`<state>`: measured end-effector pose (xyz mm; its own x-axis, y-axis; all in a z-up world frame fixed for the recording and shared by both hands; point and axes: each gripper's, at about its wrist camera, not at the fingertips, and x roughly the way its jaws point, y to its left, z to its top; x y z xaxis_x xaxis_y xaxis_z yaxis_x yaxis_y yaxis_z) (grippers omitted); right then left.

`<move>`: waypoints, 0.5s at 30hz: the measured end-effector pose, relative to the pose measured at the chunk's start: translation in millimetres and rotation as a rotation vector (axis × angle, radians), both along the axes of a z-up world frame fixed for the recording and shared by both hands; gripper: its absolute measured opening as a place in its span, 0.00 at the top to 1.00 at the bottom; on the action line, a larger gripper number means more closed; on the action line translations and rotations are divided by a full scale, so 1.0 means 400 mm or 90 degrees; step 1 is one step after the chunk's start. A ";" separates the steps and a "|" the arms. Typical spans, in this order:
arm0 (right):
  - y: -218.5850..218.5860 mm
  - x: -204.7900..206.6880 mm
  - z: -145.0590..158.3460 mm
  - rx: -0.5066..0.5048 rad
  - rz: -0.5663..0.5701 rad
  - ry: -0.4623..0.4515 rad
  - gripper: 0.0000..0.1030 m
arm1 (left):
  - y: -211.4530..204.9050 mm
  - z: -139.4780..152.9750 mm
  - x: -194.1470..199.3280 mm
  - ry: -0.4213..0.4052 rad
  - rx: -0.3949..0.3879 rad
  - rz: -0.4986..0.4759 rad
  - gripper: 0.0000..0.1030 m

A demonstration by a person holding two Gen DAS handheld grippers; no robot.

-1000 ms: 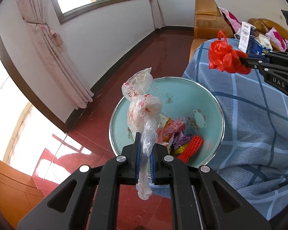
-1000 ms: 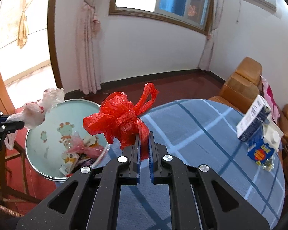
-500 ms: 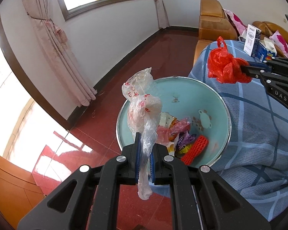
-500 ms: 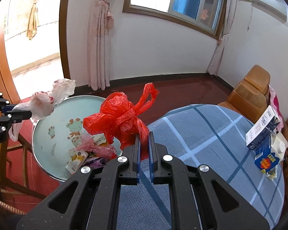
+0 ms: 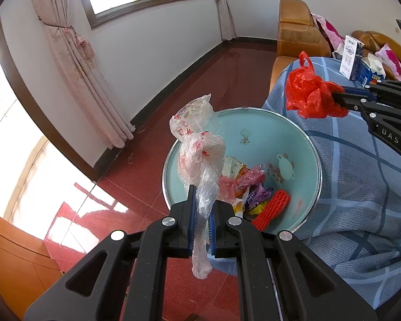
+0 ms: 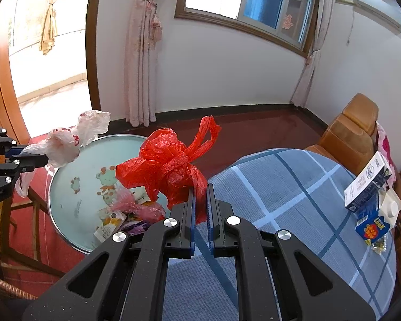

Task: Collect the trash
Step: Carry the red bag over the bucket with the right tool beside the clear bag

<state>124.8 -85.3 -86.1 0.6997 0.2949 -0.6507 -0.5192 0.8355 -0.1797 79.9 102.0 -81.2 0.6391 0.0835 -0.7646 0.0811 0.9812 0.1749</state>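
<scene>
My left gripper is shut on a clear plastic bag with red print, held above the near edge of a round pale-green basin. The basin holds several wrappers and an orange mesh piece. My right gripper is shut on a knotted red plastic bag, held in the air between the basin and the blue checked table. The red bag and right gripper also show in the left wrist view; the clear bag and left gripper show in the right wrist view.
A table with a blue checked cloth carries two cartons at its far side. Brown leather sofas stand behind it. Red tiled floor, curtains and a wooden door frame surround the basin.
Both grippers have risen and shifted slightly while holding their bags; the basin sits lower and farther in both views. The red bag is a little farther from the basin's centre.
</scene>
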 end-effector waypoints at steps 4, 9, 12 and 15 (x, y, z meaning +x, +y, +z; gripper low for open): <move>0.011 -0.003 0.002 0.000 0.006 -0.001 0.92 | 0.003 0.000 -0.002 -0.001 -0.002 0.002 0.92; 0.023 -0.006 0.004 -0.001 0.013 -0.002 0.92 | 0.005 0.001 -0.002 -0.002 -0.004 0.002 0.92; 0.028 -0.005 0.003 -0.004 0.017 -0.001 0.92 | 0.008 0.002 -0.002 -0.002 -0.006 0.003 0.92; 0.033 -0.006 0.002 -0.004 0.020 0.000 0.92 | 0.010 0.003 -0.001 -0.002 -0.007 0.003 0.92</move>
